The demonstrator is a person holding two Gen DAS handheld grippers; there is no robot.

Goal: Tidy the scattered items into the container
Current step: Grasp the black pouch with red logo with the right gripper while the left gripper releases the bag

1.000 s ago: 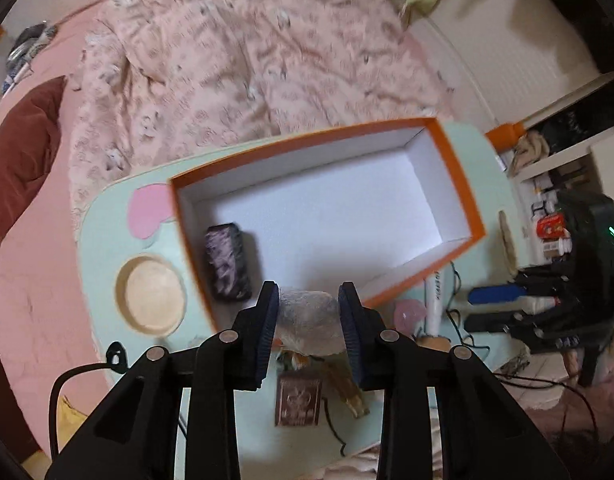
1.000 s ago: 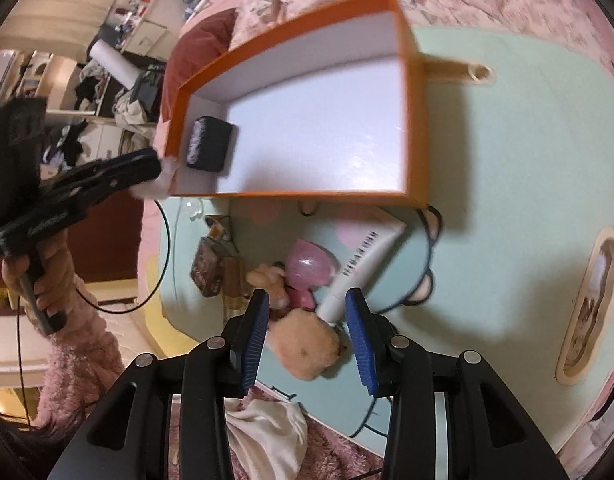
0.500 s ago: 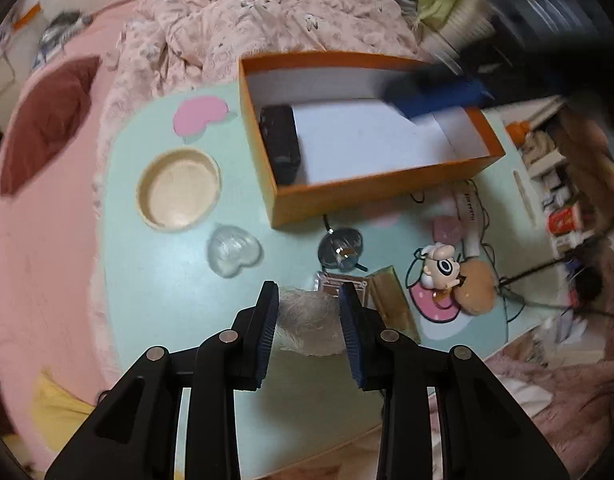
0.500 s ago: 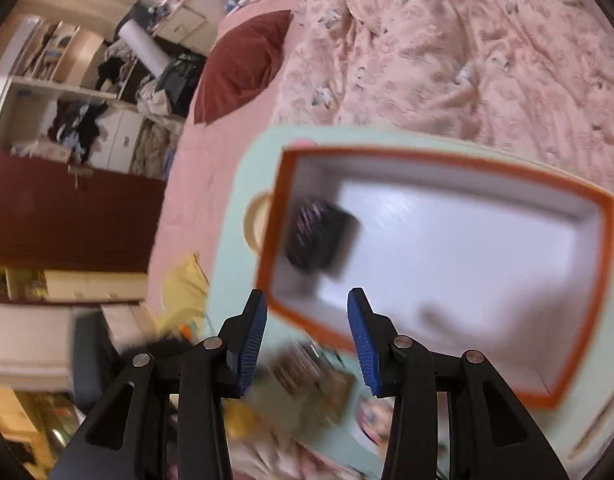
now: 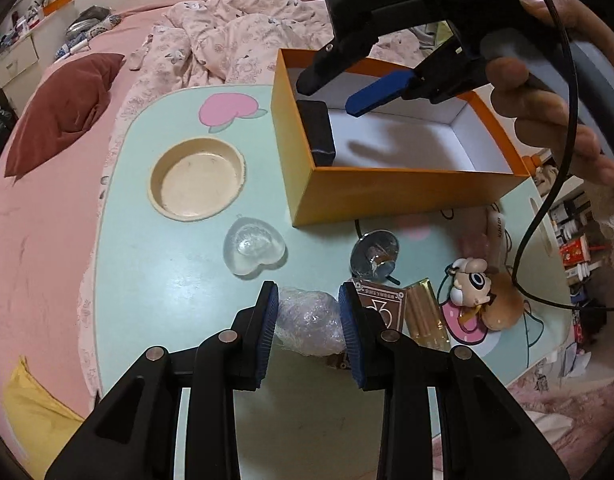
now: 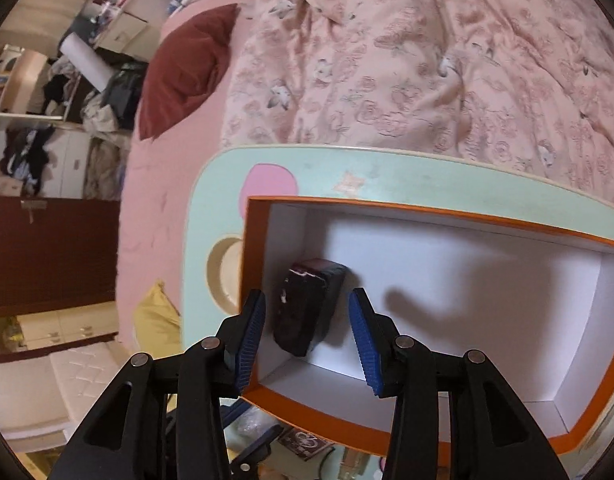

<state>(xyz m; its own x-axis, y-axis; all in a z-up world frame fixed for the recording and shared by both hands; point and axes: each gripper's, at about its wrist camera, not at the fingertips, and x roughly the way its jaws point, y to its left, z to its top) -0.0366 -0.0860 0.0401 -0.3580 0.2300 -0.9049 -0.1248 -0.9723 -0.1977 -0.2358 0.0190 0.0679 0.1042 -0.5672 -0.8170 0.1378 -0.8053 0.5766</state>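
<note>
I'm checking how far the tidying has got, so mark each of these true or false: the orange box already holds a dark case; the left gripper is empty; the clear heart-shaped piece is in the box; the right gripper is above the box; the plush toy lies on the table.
1. The orange box already holds a dark case. True.
2. The left gripper is empty. False: a crinkly clear plastic wad sits between its jaws.
3. The clear heart-shaped piece is in the box. False: it lies on the table, in front of the box.
4. The right gripper is above the box. True, with nothing between its jaws.
5. The plush toy lies on the table. True.
</note>
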